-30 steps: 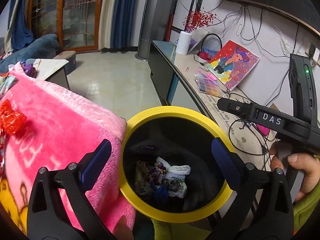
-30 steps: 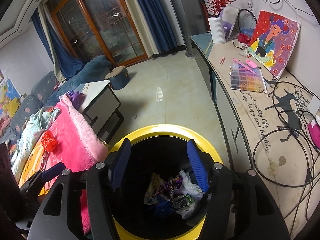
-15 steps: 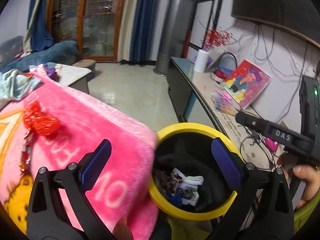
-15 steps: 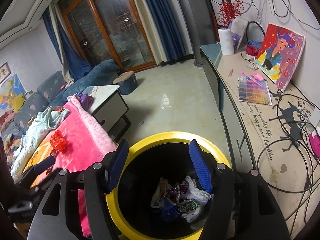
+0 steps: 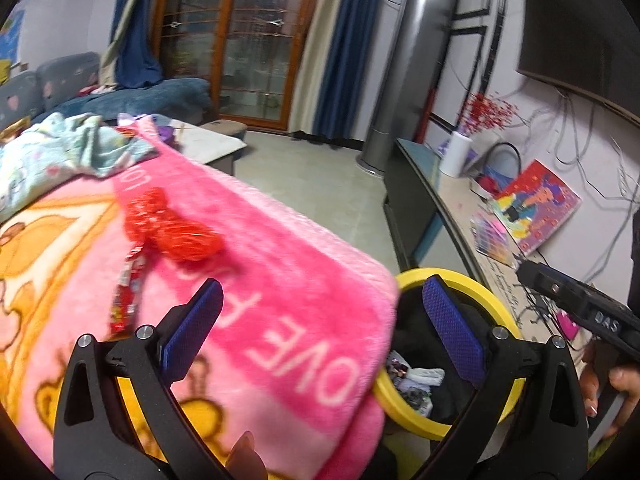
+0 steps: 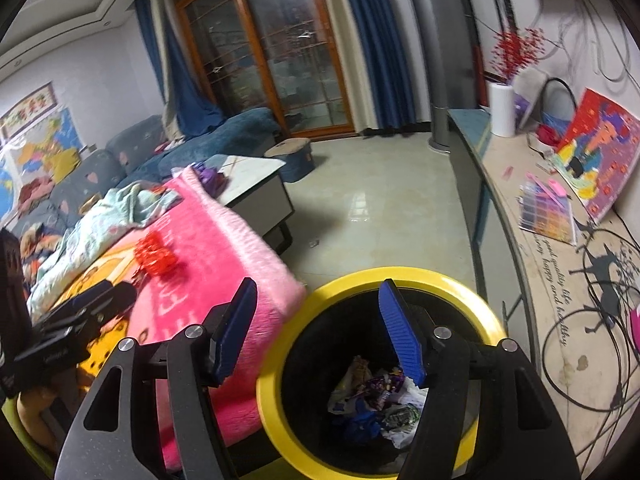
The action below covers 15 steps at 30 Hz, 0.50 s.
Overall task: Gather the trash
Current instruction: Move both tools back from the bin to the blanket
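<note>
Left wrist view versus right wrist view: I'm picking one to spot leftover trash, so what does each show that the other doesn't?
Only the left wrist view shows the long red snack wrapper beside the crumpled red wrapper, plus the wall screen. Only the right wrist view shows the sofa and wall map. Both share the yellow-rimmed bin holding trash, the pink blanket and both open, empty grippers: left gripper, right gripper.

Fluffy pink blanket [image 5: 280, 280], crinkly red wrapper [image 5: 176, 232]
</note>
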Each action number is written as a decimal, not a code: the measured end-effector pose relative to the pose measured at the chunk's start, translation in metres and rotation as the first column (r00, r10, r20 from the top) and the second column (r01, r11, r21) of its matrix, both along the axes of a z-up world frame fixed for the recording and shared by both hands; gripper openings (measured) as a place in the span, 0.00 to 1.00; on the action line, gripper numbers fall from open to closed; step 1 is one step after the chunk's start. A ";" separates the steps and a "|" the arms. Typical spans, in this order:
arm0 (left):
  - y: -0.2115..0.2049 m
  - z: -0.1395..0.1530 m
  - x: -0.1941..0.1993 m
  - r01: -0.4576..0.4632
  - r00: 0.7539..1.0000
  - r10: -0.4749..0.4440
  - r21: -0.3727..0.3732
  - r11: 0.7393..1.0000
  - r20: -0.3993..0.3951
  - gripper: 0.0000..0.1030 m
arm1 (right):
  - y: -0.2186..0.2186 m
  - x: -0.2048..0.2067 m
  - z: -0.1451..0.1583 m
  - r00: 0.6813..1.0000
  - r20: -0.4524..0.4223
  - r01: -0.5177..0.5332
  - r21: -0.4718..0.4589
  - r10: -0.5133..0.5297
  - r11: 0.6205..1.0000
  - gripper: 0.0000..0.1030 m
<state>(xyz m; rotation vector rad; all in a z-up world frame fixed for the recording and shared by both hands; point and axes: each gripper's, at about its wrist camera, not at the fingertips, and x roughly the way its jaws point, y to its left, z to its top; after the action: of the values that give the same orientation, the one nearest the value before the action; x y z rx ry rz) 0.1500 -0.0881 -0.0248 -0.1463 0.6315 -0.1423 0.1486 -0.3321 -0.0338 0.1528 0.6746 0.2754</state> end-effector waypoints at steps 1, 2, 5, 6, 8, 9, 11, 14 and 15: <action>0.005 0.001 0.000 -0.011 1.000 0.011 -0.002 1.000 0.002 0.89 | 0.006 0.000 0.001 1.000 0.003 -0.016 -0.006 0.016 1.000 0.59; 0.010 0.001 -0.002 -0.025 1.000 0.025 -0.003 1.000 0.005 0.89 | 0.010 0.000 0.002 1.000 0.005 -0.027 -0.008 0.027 1.000 0.59; 0.025 0.003 -0.005 -0.058 0.998 0.059 -0.011 0.998 0.013 0.89 | 0.029 -0.001 0.006 0.998 0.024 -0.059 -0.025 0.059 0.998 0.68; 0.030 0.003 -0.006 -0.070 0.997 0.070 -0.013 0.997 0.015 0.89 | 0.033 -0.001 0.006 0.997 0.028 -0.068 -0.028 0.069 0.997 0.68; 0.038 0.003 -0.007 -0.088 0.996 0.089 -0.015 0.996 0.016 0.89 | 0.042 -0.001 0.008 0.996 0.032 -0.087 -0.039 0.088 0.995 0.68; 0.044 0.003 -0.008 -0.099 0.995 0.099 -0.018 0.995 0.015 0.89 | 0.047 0.000 0.008 0.995 0.030 -0.097 -0.043 0.098 0.994 0.68; 0.052 0.003 -0.009 -0.116 0.993 0.117 -0.020 0.993 0.016 0.89 | 0.056 0.001 0.009 0.993 0.030 -0.114 -0.050 0.115 0.992 0.69; 0.063 0.002 -0.011 -0.141 0.990 0.141 -0.022 0.990 0.018 0.89 | 0.066 0.003 0.008 0.991 0.026 -0.132 -0.060 0.134 0.989 0.69; 0.069 0.002 -0.011 -0.150 0.988 0.151 -0.027 0.988 0.016 0.89 | 0.069 0.004 0.008 0.990 0.024 -0.138 -0.064 0.140 0.988 0.69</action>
<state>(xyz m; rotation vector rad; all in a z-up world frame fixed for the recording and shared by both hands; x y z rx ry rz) 0.1389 -0.0193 -0.0227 -0.2165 0.5987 -0.0057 0.1524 -0.2626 -0.0261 0.0423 0.6659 0.3897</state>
